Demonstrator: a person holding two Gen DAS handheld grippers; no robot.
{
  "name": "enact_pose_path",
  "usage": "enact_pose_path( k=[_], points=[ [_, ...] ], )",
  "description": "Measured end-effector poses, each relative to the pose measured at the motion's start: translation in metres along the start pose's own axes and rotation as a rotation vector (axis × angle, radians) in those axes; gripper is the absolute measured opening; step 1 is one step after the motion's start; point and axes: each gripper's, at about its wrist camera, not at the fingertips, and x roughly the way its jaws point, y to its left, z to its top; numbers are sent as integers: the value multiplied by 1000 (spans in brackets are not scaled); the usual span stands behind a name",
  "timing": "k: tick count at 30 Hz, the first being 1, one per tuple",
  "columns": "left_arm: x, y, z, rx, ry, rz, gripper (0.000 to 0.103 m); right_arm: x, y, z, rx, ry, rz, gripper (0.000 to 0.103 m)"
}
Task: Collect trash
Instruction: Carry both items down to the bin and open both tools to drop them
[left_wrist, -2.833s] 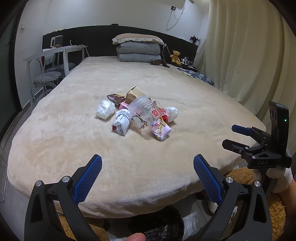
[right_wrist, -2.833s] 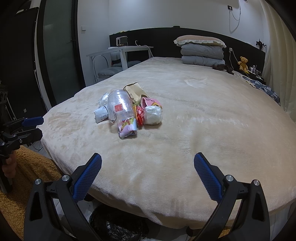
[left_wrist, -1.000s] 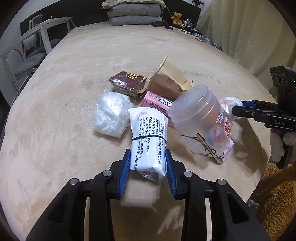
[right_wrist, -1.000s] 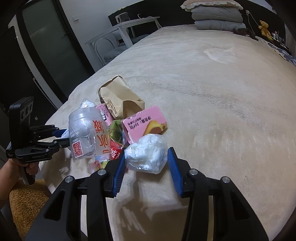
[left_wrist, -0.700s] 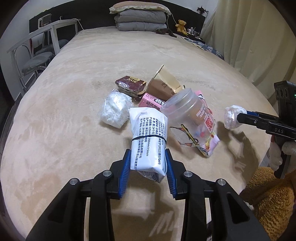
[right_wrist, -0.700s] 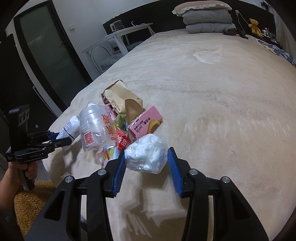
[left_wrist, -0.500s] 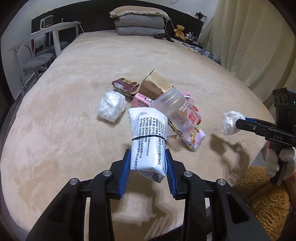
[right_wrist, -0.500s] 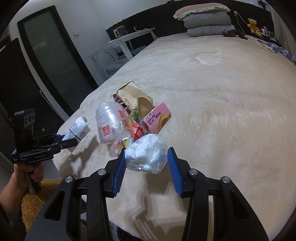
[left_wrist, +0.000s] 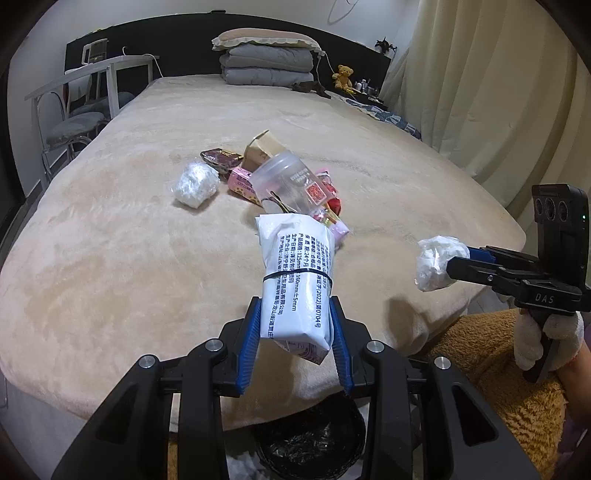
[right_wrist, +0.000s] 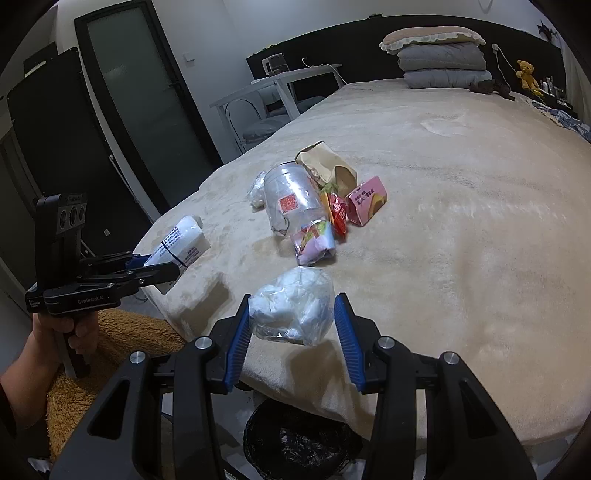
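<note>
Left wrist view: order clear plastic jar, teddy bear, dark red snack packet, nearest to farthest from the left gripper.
From the left gripper:
1. clear plastic jar, middle of the pile, just past the held white packet.
2. dark red snack packet, behind the jar, to the left.
3. teddy bear, at the headboard, far right.

Bed cover (left_wrist: 110, 258) plush matt cloth; cup (left_wrist: 291, 184) clear glossy plastic; white packet (left_wrist: 295, 280) smooth plastic film.

I read "DAS" in pale letters on the right gripper (left_wrist: 460, 263) body. The left gripper (right_wrist: 164, 268) body says "GenRobot.AI". The white packet (left_wrist: 295, 284) carries black Chinese print, with "160mm±5mm" and "(2022)" legible. Other wrappers' print is too small.
</note>
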Motion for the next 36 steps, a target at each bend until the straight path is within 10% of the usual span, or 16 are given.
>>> enact_pose_path(
  k=[18,36],
  points=[
    [8,-41,-61,34,106,-39,34,11,23,-41,-12,114,19,45],
    [74,-44,-110,9,453,-52,34,66,10,-86,75,450,19,45]
  ],
)
